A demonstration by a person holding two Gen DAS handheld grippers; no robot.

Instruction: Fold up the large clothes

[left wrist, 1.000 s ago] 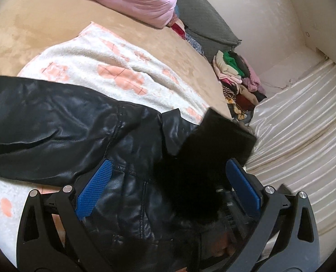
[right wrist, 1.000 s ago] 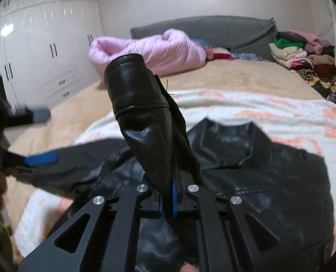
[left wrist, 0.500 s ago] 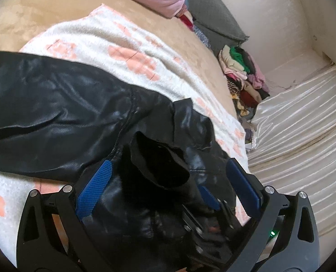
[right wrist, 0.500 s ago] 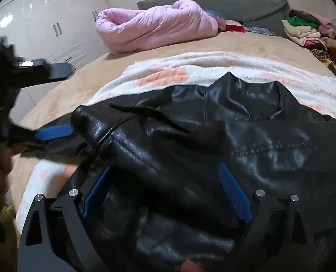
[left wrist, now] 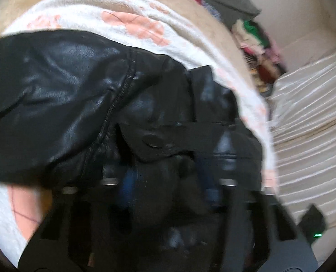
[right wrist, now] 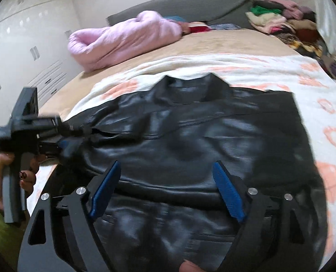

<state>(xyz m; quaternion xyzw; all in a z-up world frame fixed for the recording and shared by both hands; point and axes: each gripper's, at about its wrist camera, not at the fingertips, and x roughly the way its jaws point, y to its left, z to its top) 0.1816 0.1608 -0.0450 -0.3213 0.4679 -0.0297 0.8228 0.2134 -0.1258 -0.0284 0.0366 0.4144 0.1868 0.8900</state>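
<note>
Black jacket (right wrist: 190, 136) lies under the right gripper (right wrist: 165, 190) (fingers (right wrist: 227, 192) spread).

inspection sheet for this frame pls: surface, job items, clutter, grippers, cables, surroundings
Surface: bed, white blanket with peach prints on top.
Job's things: black leather jacket spread flat, collar away from the camera.
Clutter: pink duvet; clothes pile.
Grippers: left gripper jaws just closing on the jacket's edge; right gripper open over jacket, nothing held.
Cables: nothing seen.
Surroundings: white wardrobe, grey headboard.
</note>
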